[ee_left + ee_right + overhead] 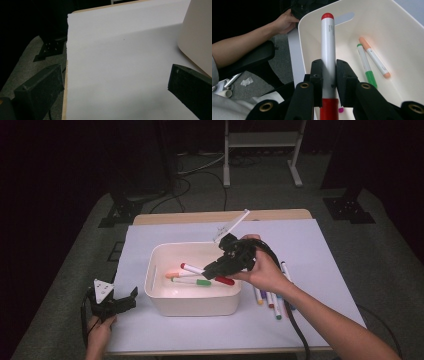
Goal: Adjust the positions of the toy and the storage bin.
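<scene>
Red marker sits clamped between the two black jaws of my right gripper, the pads pressing on its white barrel from both sides, its wide red cap below the pads and its small red end pointing away from me, out over the white bin. From the high view I see the same marker held above the bin's open top, tilted across it, with my right hand wrapped around the right gripper at the bin's near right edge. Below and beyond the held marker, two more lie on the bin floor just beside each other: a green marker and an orange marker, both clear of my jaws. To the right of the bin, on the white sheet covering the table, a small cluster of loose markers lies close to my forearm. My left gripper rests near the table's front left corner, well apart from the bin's left wall, held in my left hand; its jaws stand wide with only bare white sheet between them, and the bin's rounded corner shows off to one side. Farther off, beyond the table's back edge, cables trail across the grey floor.
</scene>
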`<state>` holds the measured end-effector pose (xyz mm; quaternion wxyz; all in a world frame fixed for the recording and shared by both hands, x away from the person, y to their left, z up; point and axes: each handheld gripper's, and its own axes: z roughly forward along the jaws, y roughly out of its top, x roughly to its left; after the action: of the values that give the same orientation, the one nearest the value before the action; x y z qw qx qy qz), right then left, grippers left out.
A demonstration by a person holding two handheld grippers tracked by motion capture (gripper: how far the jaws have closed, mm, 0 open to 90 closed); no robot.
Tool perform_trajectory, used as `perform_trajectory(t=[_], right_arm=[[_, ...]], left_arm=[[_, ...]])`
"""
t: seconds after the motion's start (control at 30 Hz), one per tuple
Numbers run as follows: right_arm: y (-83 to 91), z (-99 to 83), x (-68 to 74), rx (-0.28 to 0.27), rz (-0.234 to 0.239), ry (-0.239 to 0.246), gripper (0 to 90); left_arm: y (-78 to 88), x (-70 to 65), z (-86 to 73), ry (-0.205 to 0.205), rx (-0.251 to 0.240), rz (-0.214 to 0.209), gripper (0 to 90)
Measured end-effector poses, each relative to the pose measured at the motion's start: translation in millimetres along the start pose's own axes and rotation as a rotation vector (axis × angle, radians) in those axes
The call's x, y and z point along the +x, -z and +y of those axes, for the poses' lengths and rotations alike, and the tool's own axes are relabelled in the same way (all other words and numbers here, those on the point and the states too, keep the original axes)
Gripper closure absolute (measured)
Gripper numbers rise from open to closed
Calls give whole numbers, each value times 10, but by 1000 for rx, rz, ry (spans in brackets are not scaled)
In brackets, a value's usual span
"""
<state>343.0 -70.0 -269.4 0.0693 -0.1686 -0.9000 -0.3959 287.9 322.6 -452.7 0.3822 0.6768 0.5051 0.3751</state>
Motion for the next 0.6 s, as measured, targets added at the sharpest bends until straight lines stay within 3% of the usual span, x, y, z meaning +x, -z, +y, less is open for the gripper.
perform_trajectory(t=[0.6], right_arm=[[-660,160,-61,99,67,43,758]], left_arm=[[-2,0,-2,4,-7,-5,0]])
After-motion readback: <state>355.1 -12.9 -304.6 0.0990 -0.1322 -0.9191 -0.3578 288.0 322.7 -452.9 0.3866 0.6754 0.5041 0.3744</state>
